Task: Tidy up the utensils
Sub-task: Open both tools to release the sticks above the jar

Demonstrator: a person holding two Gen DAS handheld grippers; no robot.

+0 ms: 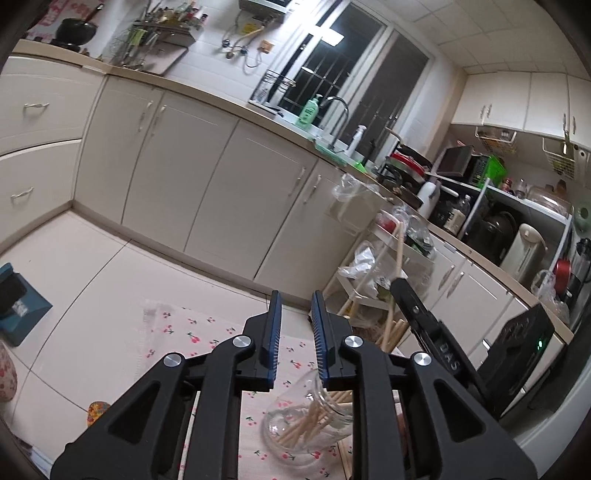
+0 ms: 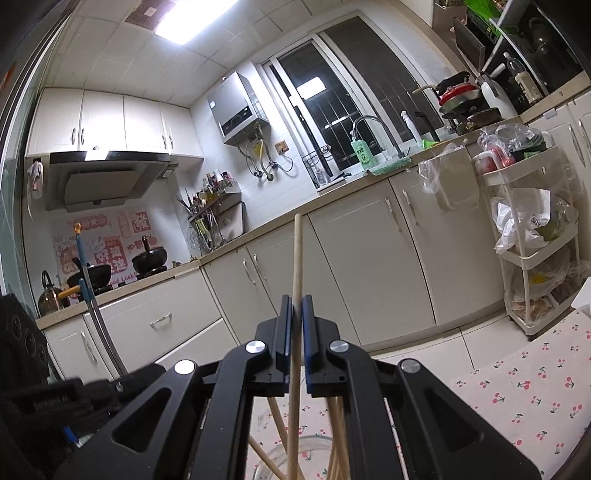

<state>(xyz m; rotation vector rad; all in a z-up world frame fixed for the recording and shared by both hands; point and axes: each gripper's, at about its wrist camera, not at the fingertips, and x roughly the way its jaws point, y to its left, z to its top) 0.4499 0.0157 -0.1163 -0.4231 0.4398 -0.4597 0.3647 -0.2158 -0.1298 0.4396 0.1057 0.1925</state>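
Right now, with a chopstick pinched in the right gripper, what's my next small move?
Probably lower the right gripper so its upright chopstick drops into the glass jar below; the jar already holds chopsticks on the cherry-print cloth, and the left gripper stands empty.

Bright ceiling panel (image 2: 195,16) lights both sharp, edge-warped fisheye views; window (image 2: 354,99) dark.

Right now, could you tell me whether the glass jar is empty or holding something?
Holding something: the glass jar on the cherry-print cloth has several wooden chopsticks inside, their ends sticking out of its mouth.
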